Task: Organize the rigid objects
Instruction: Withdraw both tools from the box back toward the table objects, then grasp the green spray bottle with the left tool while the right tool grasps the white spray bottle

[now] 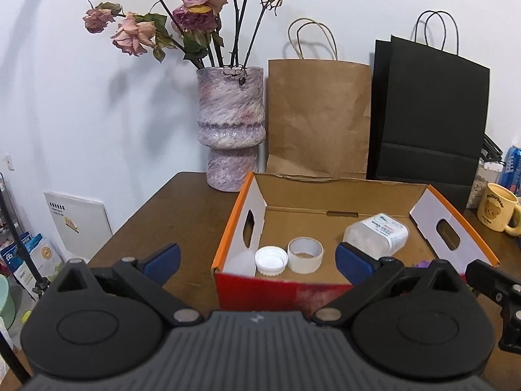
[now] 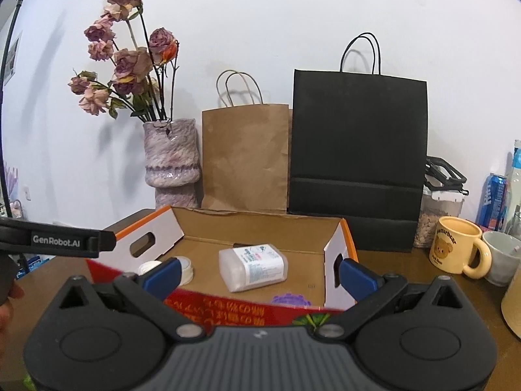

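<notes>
Left gripper (image 1: 259,259): jaws spread wide, empty; held before the cardboard box (image 1: 325,288) | right gripper (image 2: 259,275): jaws apart, empty; same box front | box contents: plastic container (image 2: 253,267) lying on its side mid-floor; white cap (image 1: 271,260) and tape roll (image 1: 305,254) left of it | box stands on brown surface (image 1: 182,215)

My way into the box (image 1: 325,202) is open from above. The vase (image 1: 231,130) and paper bags (image 1: 319,117) wall its far side; the mug (image 2: 456,247) crowds the tabletop (image 2: 407,270) on my right.
</notes>
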`<state>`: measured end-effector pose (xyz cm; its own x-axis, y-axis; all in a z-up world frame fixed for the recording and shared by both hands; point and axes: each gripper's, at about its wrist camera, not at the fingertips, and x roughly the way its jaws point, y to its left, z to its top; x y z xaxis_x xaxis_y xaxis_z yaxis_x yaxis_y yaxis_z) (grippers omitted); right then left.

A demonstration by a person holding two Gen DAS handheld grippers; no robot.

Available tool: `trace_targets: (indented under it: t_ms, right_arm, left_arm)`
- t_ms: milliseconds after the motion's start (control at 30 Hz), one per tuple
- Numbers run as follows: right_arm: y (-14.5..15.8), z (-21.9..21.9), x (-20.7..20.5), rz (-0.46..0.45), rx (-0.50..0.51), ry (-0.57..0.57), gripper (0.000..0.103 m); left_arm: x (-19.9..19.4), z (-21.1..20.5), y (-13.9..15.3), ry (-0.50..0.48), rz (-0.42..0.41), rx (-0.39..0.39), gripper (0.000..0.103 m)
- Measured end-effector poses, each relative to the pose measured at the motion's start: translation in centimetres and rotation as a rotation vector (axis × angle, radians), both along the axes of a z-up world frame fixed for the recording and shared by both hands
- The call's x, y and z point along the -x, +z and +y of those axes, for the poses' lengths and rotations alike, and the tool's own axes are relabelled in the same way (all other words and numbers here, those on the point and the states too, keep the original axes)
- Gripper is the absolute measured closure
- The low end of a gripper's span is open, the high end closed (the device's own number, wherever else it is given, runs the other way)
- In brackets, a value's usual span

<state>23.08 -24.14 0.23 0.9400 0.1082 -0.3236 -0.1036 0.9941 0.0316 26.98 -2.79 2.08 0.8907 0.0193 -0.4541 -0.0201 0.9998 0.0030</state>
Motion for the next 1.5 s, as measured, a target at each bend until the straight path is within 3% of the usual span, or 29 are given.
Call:
trace_targets:
  t_ms: [867, 1500]
  right_arm:
    - [-1.9, 0.9, 8.3, 0.046, -0.003, -0.011, 0.0]
    - [-4.1, 1.8, 10.5, 0.094, 0.023, -0.04, 0.0]
  left_arm:
    - [8.4, 1.6, -2.5, -0.002, 0.056, -0.004, 0.0]
    - [9.3, 2.8, -6.6, 0.038, 0.192, -0.053, 0.0]
